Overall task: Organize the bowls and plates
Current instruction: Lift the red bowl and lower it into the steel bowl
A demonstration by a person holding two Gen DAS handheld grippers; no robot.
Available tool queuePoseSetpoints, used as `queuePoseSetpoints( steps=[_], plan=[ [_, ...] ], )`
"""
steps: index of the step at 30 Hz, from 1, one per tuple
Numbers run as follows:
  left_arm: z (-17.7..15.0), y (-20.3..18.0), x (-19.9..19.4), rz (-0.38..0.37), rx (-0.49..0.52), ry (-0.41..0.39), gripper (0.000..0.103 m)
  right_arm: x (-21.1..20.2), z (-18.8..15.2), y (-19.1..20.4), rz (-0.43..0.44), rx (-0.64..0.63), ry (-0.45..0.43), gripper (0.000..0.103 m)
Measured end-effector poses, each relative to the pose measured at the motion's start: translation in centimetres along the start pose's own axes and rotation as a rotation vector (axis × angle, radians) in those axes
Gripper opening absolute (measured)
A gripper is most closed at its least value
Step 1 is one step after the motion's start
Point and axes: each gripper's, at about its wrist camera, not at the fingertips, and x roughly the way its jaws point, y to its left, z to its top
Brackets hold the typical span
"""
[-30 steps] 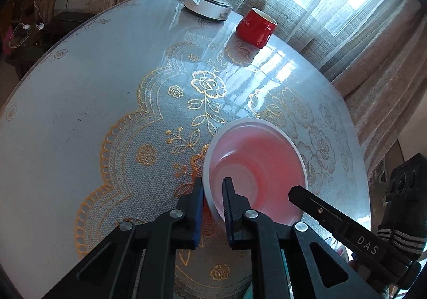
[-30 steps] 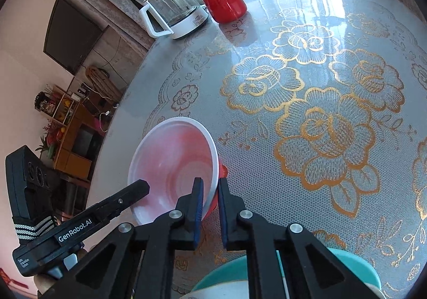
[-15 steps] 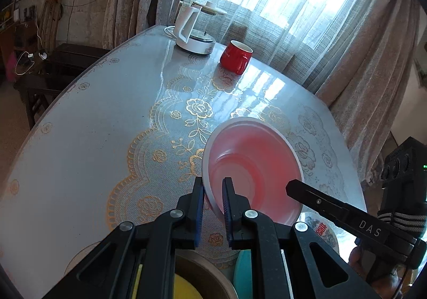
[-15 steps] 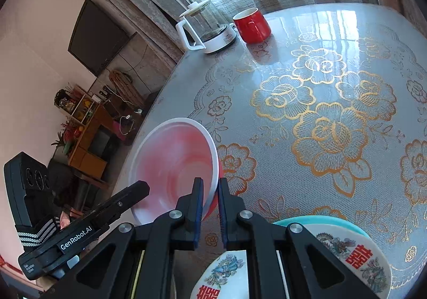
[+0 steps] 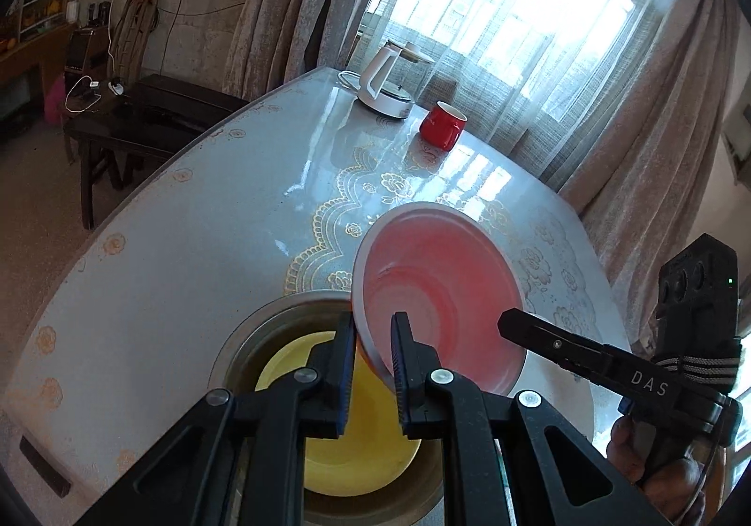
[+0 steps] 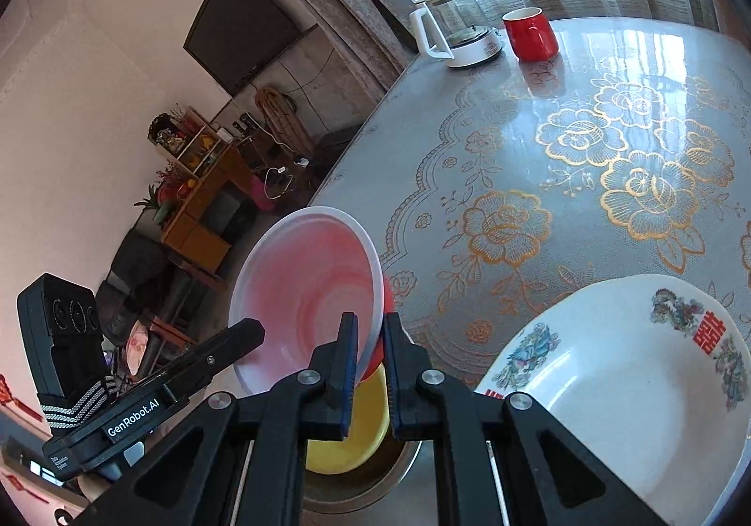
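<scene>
Left wrist view: left claw (image 5: pixel 373 350) clenched on the near rim of the pink bowl (image 5: pixel 441 291); right claw (image 6: pixel 371 350) clamped on the opposite rim. Two-sided grip likely keeps the wide, shallow bowl steady in the air. Bowl is tilted, clear of the bench (image 5: pixel 187 244), hanging over the yellow bowl (image 5: pixel 347 451) nested in a metal basin (image 5: pixel 244 338) at the near edge, probably for stacking. Patterned white plate (image 6: pixel 633 385) sits just beside the basin.

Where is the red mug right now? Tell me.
The red mug stands at the table's far end by the window, right of the white kettle in both views.
</scene>
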Motion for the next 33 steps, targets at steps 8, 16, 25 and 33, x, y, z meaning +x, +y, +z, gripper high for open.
queuePoseSetpoints(
  steps=[8, 16, 25, 33],
  plan=[
    [-2.5, 2.1, -0.7, 0.018, -0.049, 0.031, 0.013, 1.4, -2.3, 1.8, 0.025, -0.032, 0.059, 0.011],
    [-4.1, 2.9, 0.1, 0.021, -0.086, 0.080, 0.014, 2.8, -3.3, 1.0, 0.001, -0.027, 0.120, 0.011],
    [-4.7, 3.5, 1.3, 0.062, -0.087, 0.104, 0.014, 4.4, -4.0, 0.6, -0.028, -0.029, 0.159, 0.013],
    [-4.7, 4.1, 1.8, 0.091, -0.079, 0.085, 0.014, 4.9, -4.2, 0.6, -0.056, -0.059, 0.156, 0.013]
  ],
)
